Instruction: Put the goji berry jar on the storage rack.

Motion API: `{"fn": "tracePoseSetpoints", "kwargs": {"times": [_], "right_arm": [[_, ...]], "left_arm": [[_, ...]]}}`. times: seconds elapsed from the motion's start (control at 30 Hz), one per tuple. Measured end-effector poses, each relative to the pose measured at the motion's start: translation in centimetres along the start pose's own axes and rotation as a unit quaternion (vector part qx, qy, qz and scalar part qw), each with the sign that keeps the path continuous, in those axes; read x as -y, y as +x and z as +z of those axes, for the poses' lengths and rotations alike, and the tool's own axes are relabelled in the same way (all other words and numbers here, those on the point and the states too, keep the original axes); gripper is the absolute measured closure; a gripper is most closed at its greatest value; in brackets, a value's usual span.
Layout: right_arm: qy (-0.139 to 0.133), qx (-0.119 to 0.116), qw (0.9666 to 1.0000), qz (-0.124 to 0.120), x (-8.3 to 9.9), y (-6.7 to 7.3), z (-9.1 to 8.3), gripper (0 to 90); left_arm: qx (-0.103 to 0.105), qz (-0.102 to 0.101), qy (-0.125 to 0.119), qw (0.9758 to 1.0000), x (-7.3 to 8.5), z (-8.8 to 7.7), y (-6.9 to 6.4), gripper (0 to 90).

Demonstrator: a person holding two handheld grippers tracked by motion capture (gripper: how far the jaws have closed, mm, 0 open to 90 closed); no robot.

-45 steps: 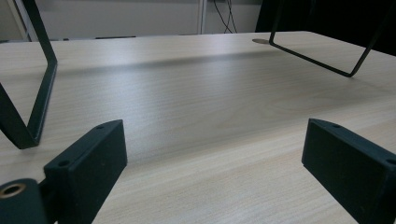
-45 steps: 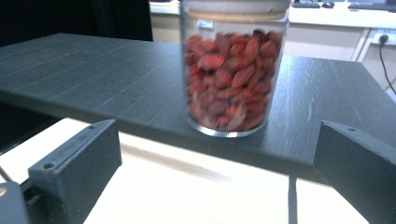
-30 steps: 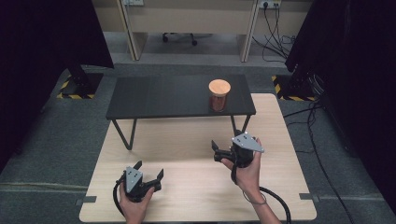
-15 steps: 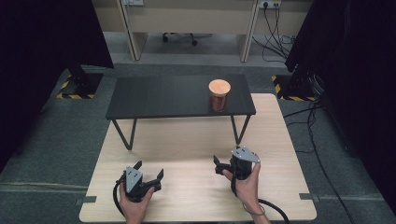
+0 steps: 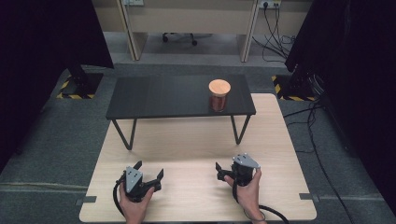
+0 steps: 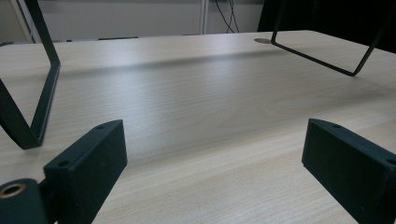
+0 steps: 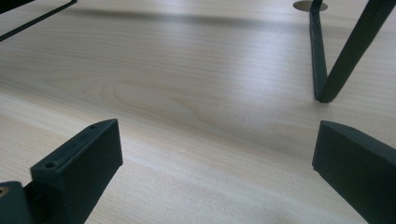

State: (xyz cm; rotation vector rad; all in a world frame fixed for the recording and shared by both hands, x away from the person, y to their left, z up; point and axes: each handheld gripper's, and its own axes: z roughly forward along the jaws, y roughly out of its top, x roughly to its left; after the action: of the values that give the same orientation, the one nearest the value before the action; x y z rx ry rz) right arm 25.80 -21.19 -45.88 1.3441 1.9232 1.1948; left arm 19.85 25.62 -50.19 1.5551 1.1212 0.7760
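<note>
1. While I hold both tools low in the high view, my left gripper (image 5: 148,173) sits at the lower left on the pale wooden board (image 5: 196,140), jaws wide apart, holding nothing.
2. My right gripper (image 5: 223,171) sits at the lower right, jaws spread too, also holding nothing.
3. Up above them stands a small black table (image 5: 159,95).
4. On its right end, upper middle of the frame, stands a brown jar (image 5: 219,96) with a round orange lid, well apart from both grippers.
</note>
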Motion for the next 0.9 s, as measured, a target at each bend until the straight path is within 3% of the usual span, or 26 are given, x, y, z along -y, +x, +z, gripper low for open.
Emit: {"fn": "tracePoseSetpoints", "kwargs": {"times": [0.23,0.47,0.63,0.9], "right_arm": [[0.018,0.006,0.9998,-0.001,0.5,0.06,0.14,2.3],[0.019,0.003,0.9998,0.008,0.5,-0.4,0.09,2.3],[0.017,0.008,0.9997,-0.017,0.6,0.28,0.05,2.6],[0.01,0.003,0.9999,-0.014,0.84,0.01,-0.07,2.6]], "left_arm": [[0.0,0.0,0.0,1.0,0.01,0.0,0.0,5.9],[0.0,0.001,0.0,1.0,0.01,-0.01,-0.01,5.9],[0.0,0.0,0.0,1.0,0.02,0.0,0.0,5.9],[0.0,-0.001,0.0,1.0,0.0,0.0,0.02,5.9]]}}
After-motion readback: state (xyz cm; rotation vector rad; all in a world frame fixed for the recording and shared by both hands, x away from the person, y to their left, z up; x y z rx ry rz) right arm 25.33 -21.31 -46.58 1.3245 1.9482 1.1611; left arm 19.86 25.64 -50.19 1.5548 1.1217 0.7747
